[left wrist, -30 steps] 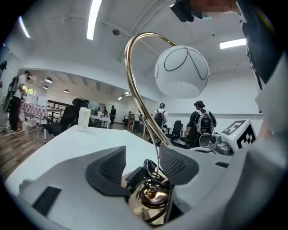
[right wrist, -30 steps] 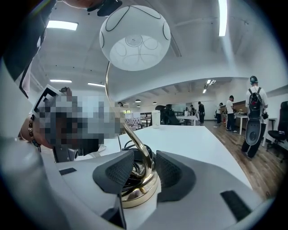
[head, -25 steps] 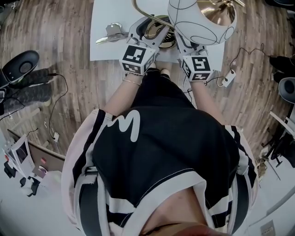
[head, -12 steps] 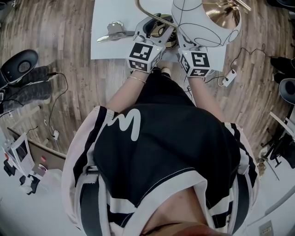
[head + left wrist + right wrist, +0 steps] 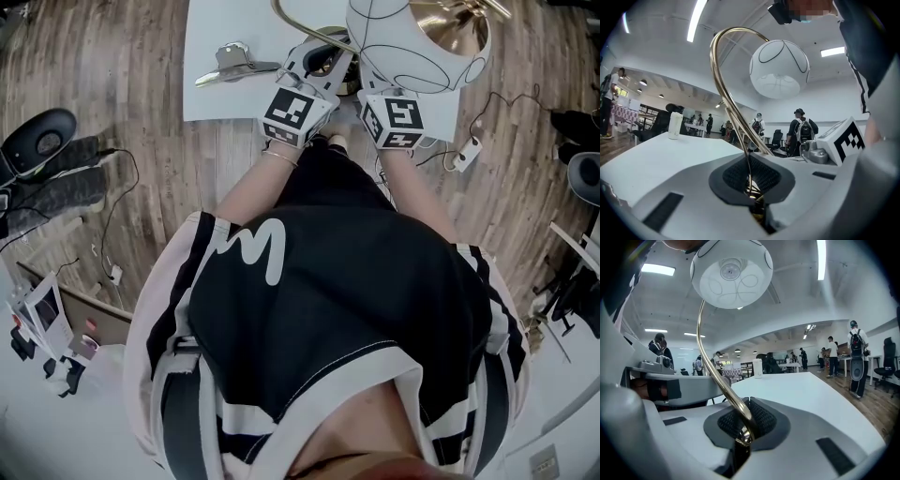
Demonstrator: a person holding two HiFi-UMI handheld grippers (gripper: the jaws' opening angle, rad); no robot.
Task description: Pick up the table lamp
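Observation:
The table lamp has a white globe shade (image 5: 412,42) and a curved gold stem (image 5: 292,21), and it stands on the white table (image 5: 220,98). My left gripper (image 5: 325,64) and right gripper (image 5: 362,82) meet at the foot of the stem from either side. In the left gripper view the jaws have just been closing and are shut (image 5: 752,190) on the gold stem (image 5: 723,89), under the globe (image 5: 779,69). In the right gripper view the jaws have likewise just been closing and grip (image 5: 743,430) the stem (image 5: 705,352) below the shade (image 5: 731,273). The lamp base is hidden by the jaws.
A silver metal piece (image 5: 230,64) lies on the table to the left of the lamp. The lamp's cord and switch (image 5: 466,155) trail on the wood floor at right. A white cup (image 5: 675,125) stands far across the table. Several people stand in the background.
Both grippers have edged in toward the lamp's foot, the left one moving right. Their jaws, open a second ago, have closed on the gold stem.

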